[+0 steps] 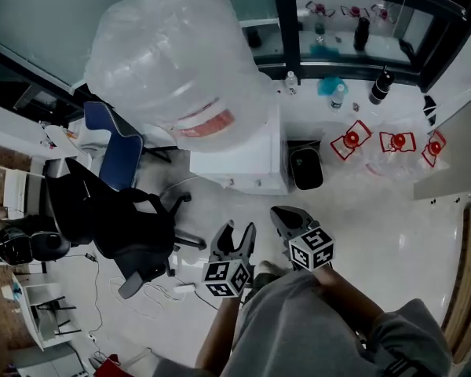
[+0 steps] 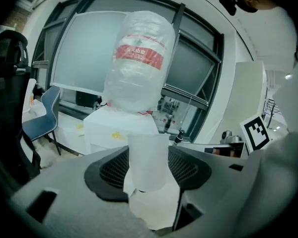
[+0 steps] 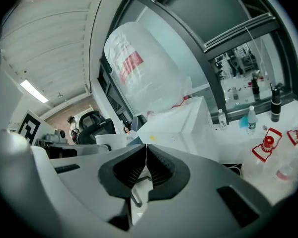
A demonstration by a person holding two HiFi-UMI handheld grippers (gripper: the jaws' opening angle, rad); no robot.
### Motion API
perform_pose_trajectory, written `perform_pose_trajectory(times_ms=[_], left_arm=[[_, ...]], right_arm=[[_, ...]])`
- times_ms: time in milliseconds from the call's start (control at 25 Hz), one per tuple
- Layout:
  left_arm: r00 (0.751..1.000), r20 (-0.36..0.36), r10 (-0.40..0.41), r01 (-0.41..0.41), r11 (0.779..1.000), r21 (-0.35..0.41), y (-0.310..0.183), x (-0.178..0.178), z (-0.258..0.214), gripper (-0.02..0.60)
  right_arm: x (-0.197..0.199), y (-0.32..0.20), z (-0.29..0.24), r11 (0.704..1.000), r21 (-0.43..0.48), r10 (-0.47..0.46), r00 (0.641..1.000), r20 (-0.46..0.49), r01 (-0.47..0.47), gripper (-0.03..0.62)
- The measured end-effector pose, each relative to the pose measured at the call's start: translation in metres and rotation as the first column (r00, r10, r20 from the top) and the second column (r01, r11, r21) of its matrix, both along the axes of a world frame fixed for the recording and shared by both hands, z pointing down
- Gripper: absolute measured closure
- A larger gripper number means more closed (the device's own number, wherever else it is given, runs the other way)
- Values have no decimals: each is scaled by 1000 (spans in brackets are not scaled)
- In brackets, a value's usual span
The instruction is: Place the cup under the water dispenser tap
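Well, my left gripper [image 1: 239,232] has its jaws pinching the white cup [image 2: 148,160] upright between them, out in front of the water dispenser [image 1: 247,154] and apart from it; my right gripper [image 1: 286,218] is empty, jaws pressed together; a plastic-wrapped bottle [image 1: 169,61] tops the white dispenser; pale glossy floor [image 1: 369,226] all round, a black bin [image 1: 305,169] just beside the dispenser, a black office chair [image 1: 114,218] and a blue chair [image 1: 110,144] to the left; tall windows [image 2: 84,48] behind.
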State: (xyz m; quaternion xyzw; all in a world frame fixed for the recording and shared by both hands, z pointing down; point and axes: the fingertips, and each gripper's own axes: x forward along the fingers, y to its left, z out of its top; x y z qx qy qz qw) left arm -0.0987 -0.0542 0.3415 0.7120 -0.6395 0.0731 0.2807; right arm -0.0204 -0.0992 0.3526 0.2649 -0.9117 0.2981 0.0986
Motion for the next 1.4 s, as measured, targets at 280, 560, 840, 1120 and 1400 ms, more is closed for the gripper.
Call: perform_pose_trajectory(times_ms=[280,560,840,1120,1400], left_arm=[[999,53,-3,1,999,34,-18,-9,12,341],[999,45,9,-10,1000,27,-21,-27,24,341],[1000,14,-23,23,999,26,-26,-53,56,342],[997,57,52,-53,998,15,-30,-65,118,345],[989,41,145,-148,987,60,-37,-79,169,347]], right_arm=[[-10,-6,27,997,-70,-25,1000,14,26,582],[-17,-16,39,994,-99,37,999,20,-35,582],[-33,-17,64,992,-110,68,998,11,-67,582],[-30,-21,122,978,-129,164,986,-19,-165,582],[-38,-8,175,964,-125,232,972,-40,-236,583]])
